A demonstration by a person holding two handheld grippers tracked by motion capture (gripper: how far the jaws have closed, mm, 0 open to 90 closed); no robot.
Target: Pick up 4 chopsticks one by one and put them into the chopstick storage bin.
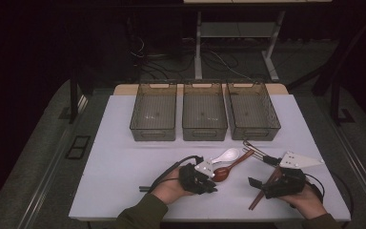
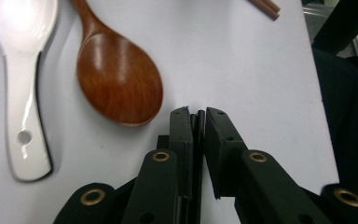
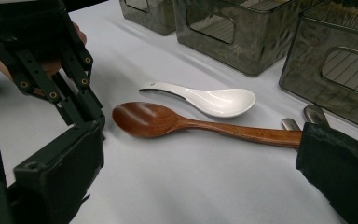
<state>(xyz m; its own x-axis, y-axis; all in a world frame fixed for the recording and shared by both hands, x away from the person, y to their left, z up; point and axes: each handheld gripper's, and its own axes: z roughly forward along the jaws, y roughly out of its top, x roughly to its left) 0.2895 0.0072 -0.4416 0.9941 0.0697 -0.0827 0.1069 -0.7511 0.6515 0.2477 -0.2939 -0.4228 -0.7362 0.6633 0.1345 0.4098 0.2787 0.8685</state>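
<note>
A wooden spoon (image 1: 225, 171) (image 2: 116, 79) (image 3: 168, 120) and a white ceramic spoon (image 1: 227, 155) (image 2: 21, 70) (image 3: 205, 98) lie side by side near the table's front middle. My left gripper (image 1: 211, 186) (image 2: 198, 117) rests on the table just short of the wooden bowl, its jaws shut together with nothing visible between them. My right gripper (image 1: 262, 171) (image 3: 196, 186) stands wide open, facing the spoons; the wooden handle's end reaches its right jaw. Brown chopsticks (image 1: 259, 195) (image 2: 263, 5) lie under the right gripper.
Three dark see-through bins (image 1: 153, 133) (image 1: 204, 134) (image 1: 256, 133) stand in a row at the back of the white table (image 1: 124, 162). Metal utensils (image 1: 255, 148) (image 3: 307, 115) lie in front of the right bin. The left gripper (image 3: 51, 70) shows in the right gripper view.
</note>
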